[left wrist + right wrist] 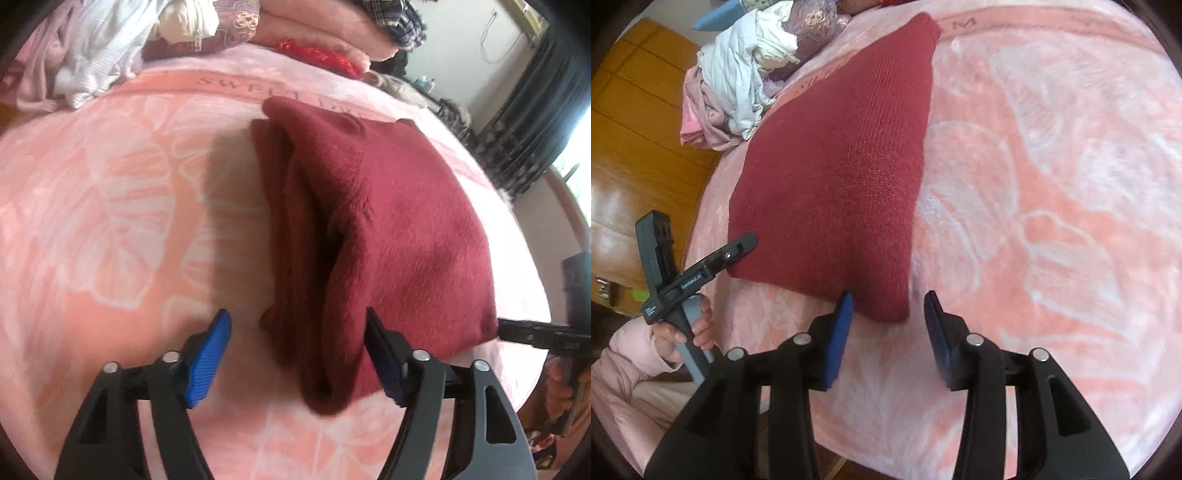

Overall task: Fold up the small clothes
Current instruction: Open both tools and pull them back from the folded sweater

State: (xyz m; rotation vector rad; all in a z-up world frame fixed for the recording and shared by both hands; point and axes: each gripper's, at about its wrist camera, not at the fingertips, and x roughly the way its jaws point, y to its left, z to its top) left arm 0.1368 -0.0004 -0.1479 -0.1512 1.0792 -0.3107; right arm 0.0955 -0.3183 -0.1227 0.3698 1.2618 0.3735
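We found the dark red knitted garment (373,229) lying folded on the pink blanket (122,206), its layered edges showing along the side facing nine o'clock in the left wrist view. In the right wrist view the same garment (846,162) ran from its near corner at six o'clock up toward twelve o'clock, flat and roughly four-sided.

Our left gripper (297,354) stood released, its blue pads wide apart; the near end of the garment lay between them, and we could not tell whether either pad touched the cloth. Seen from the right wrist camera, the left gripper (738,251) reached in from nine o'clock, its tip at the garment's near left corner, with the left hand (690,332) on its handle. Our right gripper (888,339) was likewise released, pads apart, with the garment's near corner just beyond the gap between them.

The blanket carried pale leaf shapes on a salmon ground and a band of lettering (236,83) near its far edge, partly covered by the garment. At eleven o'clock in the left wrist view a heap of white and pale pink clothes (85,62) sat on the blanket, and at twelve o'clock lay stacked folded bedding (325,33) with a strip of red fabric (317,55). At two o'clock we saw a pale wall and a dark curtain (532,122). In the right wrist view, wooden panelling (642,122) filled the nine to ten o'clock side.
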